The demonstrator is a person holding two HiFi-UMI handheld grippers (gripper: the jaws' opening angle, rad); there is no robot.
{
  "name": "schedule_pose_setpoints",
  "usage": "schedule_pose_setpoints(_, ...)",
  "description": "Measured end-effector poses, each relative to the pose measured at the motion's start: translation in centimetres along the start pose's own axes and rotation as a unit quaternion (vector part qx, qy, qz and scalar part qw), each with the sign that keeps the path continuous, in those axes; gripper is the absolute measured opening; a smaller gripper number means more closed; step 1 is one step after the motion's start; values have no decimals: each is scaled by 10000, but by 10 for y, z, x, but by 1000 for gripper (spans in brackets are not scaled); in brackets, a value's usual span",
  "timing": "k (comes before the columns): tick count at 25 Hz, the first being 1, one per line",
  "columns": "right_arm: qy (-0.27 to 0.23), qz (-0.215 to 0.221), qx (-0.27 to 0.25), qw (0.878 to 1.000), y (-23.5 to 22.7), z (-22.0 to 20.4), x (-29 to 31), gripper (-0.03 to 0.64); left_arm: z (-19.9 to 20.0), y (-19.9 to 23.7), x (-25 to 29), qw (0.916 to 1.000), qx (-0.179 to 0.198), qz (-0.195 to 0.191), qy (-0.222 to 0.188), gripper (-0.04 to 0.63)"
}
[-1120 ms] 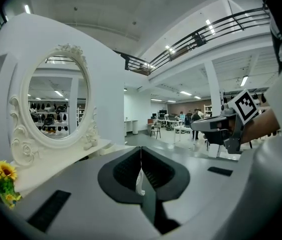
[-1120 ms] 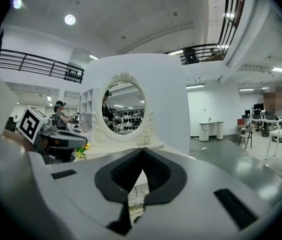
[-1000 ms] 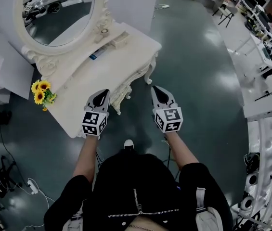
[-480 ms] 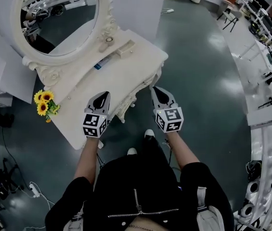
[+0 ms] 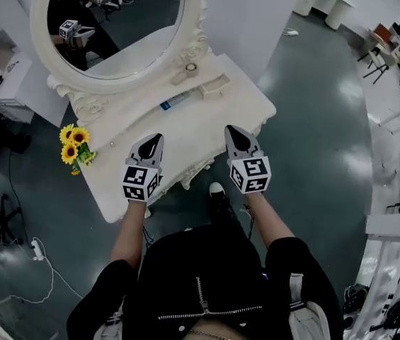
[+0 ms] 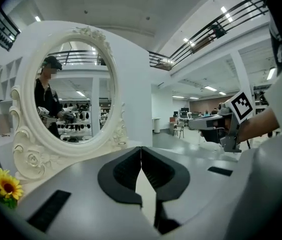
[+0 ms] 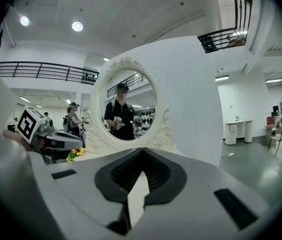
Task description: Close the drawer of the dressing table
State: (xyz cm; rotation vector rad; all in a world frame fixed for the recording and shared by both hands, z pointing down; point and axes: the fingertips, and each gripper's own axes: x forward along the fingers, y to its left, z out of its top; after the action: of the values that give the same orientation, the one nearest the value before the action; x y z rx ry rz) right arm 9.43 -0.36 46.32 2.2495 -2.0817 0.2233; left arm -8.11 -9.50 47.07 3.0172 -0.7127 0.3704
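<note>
The cream dressing table [image 5: 157, 129] with its oval mirror [image 5: 115, 20] stands just ahead of me in the head view. Its carved front apron [image 5: 198, 167] shows between my hands; the drawer's front is hidden from above. My left gripper [image 5: 155, 138] hovers over the table's front edge, shut and empty, and my right gripper [image 5: 233, 130] is beside it over the right front, also shut and empty. In the left gripper view the left gripper [image 6: 141, 150] points at the mirror [image 6: 73, 99]. The right gripper [image 7: 141, 152] faces the mirror [image 7: 126, 109] too.
Sunflowers [image 5: 76, 144] sit at the table's left end, and a blue tube [image 5: 178, 99], a small box [image 5: 214, 85] and a round item [image 5: 190, 67] lie near the mirror. A power strip with cables [image 5: 35, 248] lies on the floor at left. Desks [image 5: 398, 119] stand at right.
Both grippers have swung sideways together, so the table has come from the upper left to straight ahead. They now hang over its front edge, still shut.
</note>
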Motion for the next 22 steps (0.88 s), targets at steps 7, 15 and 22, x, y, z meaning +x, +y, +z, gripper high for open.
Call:
schedule_pose_setpoints(7,82,1177,-246,9927,-19,26,105,6,14,50,30,9924,-308,1189,45,21)
schedule_pose_setpoints(15,-4,2176,-465,9749,-17,50,177,6,26,82,48,9751,-493,2161,74,21)
schedule_pose_setpoints(22,-72,2541,-550,9656,-17,60,201,6,29,87,60,9670,-602,2476,13,21)
